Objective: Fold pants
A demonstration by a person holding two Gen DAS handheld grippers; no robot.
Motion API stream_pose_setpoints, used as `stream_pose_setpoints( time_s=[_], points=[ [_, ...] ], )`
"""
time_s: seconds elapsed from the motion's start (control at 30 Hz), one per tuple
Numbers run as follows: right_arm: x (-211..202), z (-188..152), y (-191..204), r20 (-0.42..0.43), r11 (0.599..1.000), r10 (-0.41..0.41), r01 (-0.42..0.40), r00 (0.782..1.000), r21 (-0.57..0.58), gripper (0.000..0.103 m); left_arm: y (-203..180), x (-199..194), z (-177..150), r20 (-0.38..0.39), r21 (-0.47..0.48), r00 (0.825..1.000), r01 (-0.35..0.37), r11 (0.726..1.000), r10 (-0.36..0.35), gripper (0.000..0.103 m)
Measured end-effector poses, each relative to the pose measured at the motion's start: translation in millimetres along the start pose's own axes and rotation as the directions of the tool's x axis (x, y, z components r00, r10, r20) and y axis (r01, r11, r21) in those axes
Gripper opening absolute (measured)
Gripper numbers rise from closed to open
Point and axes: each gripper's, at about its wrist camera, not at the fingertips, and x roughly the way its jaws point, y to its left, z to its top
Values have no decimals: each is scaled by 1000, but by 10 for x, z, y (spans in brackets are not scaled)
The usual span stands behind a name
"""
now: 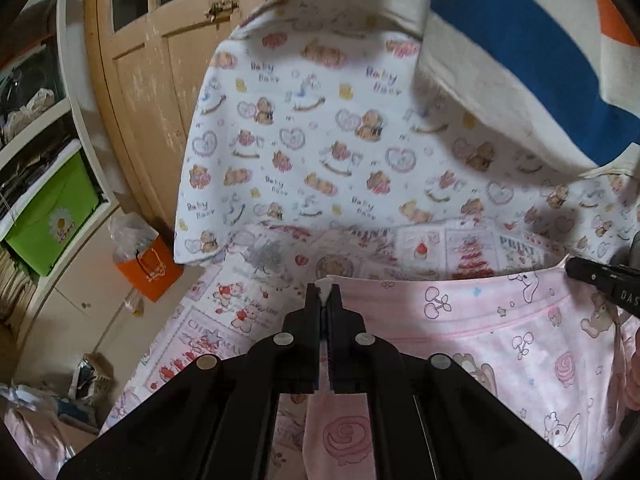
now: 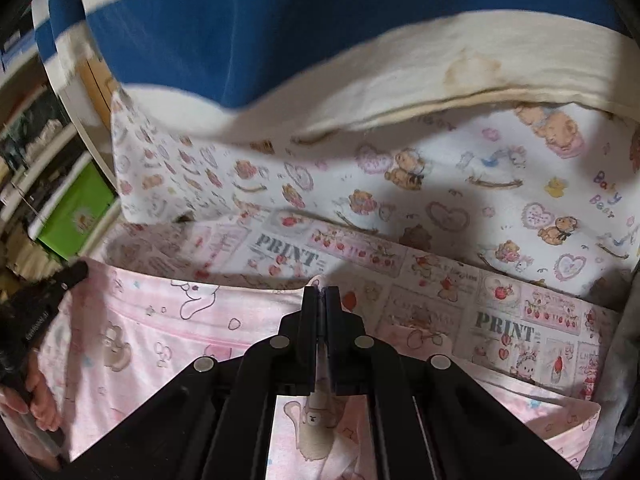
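The pink pants (image 1: 480,340) with cartoon prints lie spread on a bed sheet printed with pink pictures (image 1: 240,312). My left gripper (image 1: 325,293) is shut on the pants' far left corner, and a bit of fabric pokes out between the tips. In the right wrist view my right gripper (image 2: 320,290) is shut on the far edge of the pants (image 2: 160,340), further right along it. Each gripper shows in the other's view: the right gripper (image 1: 576,269) at the right edge, the left gripper (image 2: 80,270) at the left edge, with a person's hand (image 2: 40,404) behind it.
A white bear-print blanket (image 1: 320,140) lies just beyond the pants, with a blue and cream cloth (image 2: 280,40) on it. Left of the bed are a wooden door (image 1: 152,80), shelves with a green box (image 1: 52,216) and an orange bag (image 1: 148,268) on the floor.
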Motion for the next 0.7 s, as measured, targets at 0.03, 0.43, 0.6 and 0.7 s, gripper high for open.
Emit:
stream_pose_setpoints(
  time_s=[0.03,0.43,0.6,0.7],
  points=[
    [33,-15,-2,-5,1000,-7,7,1000,3,4,8,21,0,-8,-2,1000,1,1000,-1,2],
    [97,-53,38,-7,993,-118,118,993,-20,21,-14,166,-82,-63,10,997,-51,999,51,11],
    [-164,-15,-10,109,979,-204,205,973,4,81,42,45,-49,-1,-7,996,-92,996,92,35],
    [-325,46,-88,129,984,-179,174,975,45,81,48,-99,-23,54,-21,996,-65,998,66,35]
  ],
)
